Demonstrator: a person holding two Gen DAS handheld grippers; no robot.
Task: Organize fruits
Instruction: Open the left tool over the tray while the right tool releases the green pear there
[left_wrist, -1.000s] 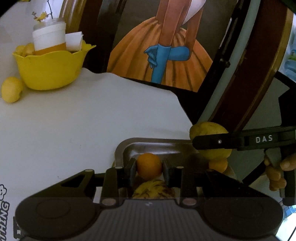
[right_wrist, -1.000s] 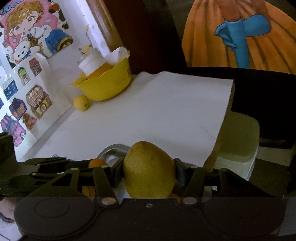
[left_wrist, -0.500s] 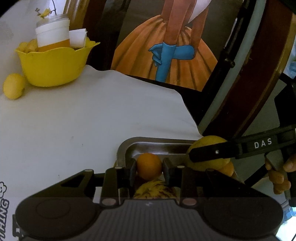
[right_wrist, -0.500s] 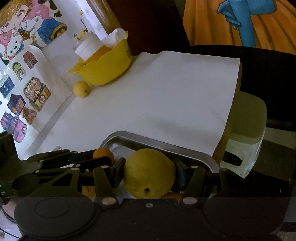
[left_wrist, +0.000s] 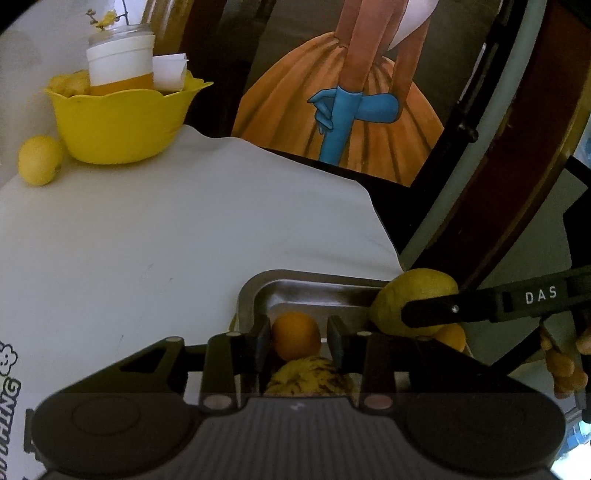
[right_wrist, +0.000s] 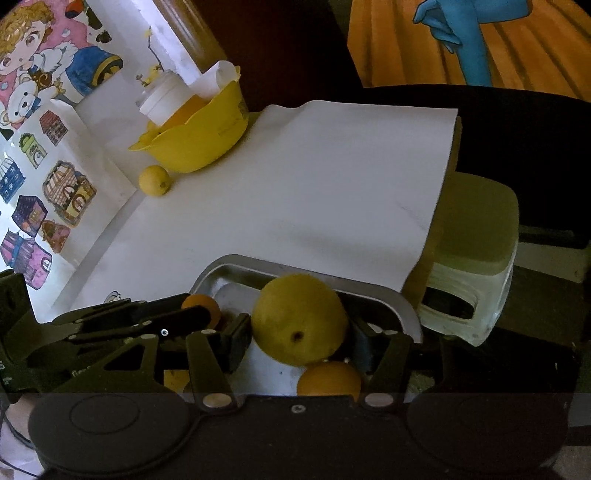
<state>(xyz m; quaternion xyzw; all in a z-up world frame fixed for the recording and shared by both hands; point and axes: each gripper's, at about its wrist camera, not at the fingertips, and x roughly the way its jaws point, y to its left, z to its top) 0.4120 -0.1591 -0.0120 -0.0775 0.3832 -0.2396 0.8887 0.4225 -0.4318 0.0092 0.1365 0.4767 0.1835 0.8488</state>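
Note:
My left gripper (left_wrist: 297, 334) is shut on a small orange (left_wrist: 295, 334) and holds it over the near end of a steel tray (left_wrist: 314, 288). A spotted yellow fruit (left_wrist: 308, 378) lies in the tray below it. My right gripper (right_wrist: 299, 332) has its jaws spread a little around a large yellow lemon (right_wrist: 299, 319) over the tray (right_wrist: 236, 267); whether it still grips is unclear. Another orange (right_wrist: 328, 380) lies under the lemon. The right gripper with the lemon (left_wrist: 417, 299) also shows in the left wrist view. The left gripper's orange (right_wrist: 201, 308) shows in the right wrist view.
A yellow bowl (left_wrist: 122, 122) with a white cup (left_wrist: 120, 59) and fruit stands at the far left of the white table (left_wrist: 147, 236). A loose lemon (left_wrist: 38, 160) lies beside it. A pale plastic stool (right_wrist: 476, 258) stands past the table's right edge.
My right gripper lowered the lemon down into the tray and its jaws have widened. My left gripper kept hold of the orange and tilted down slightly toward the tray.

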